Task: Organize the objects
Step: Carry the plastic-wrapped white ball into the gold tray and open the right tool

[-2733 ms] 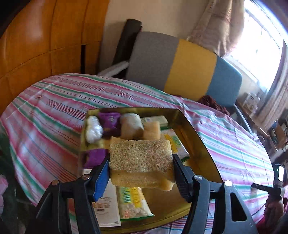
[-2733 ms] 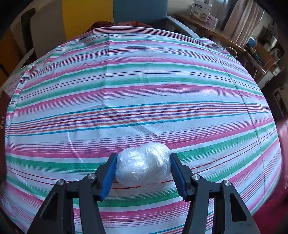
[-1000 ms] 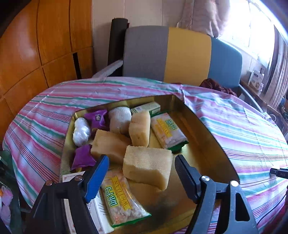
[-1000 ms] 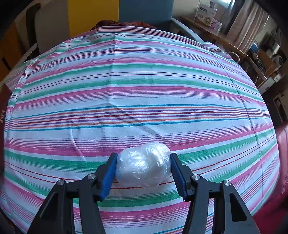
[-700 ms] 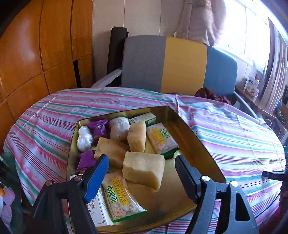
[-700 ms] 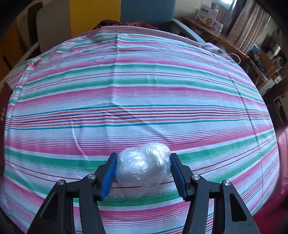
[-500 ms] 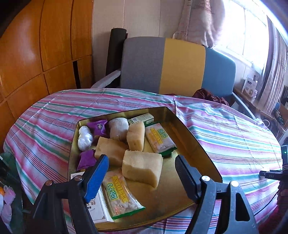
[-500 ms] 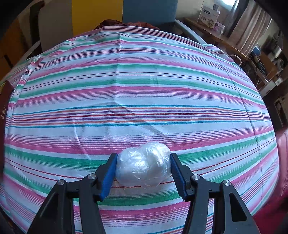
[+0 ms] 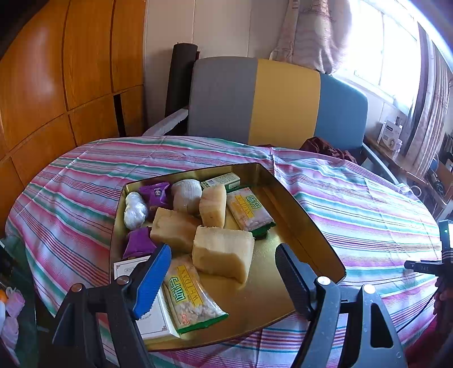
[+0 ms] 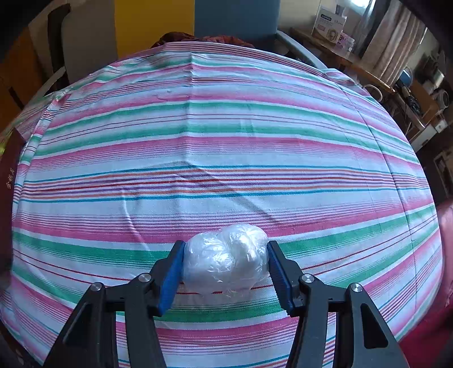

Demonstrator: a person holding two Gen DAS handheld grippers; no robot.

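A gold tray (image 9: 308, 226) on the striped tablecloth holds several snacks: yellow sponge cakes (image 9: 222, 252), green-edged packets (image 9: 192, 297), purple wrappers (image 9: 158, 194), a plastic-wrapped white ball (image 9: 135, 211) and a white card (image 9: 153, 320). My left gripper (image 9: 223, 271) is open and empty, raised above the tray's near end. My right gripper (image 10: 225, 269) is shut on a white plastic-wrapped ball (image 10: 225, 266), held over the bare striped cloth (image 10: 220, 155).
A grey, yellow and blue sofa (image 9: 271, 99) stands behind the table. Wooden panels (image 9: 56, 70) fill the left. A side table with boxes (image 10: 334, 19) stands at the far right. A dark red book edge (image 10: 8, 175) lies at the left of the right wrist view.
My left gripper let go of the sponge cake into the tray, opened, and pulled back and up. My right gripper has stayed shut on the white ball with little movement.
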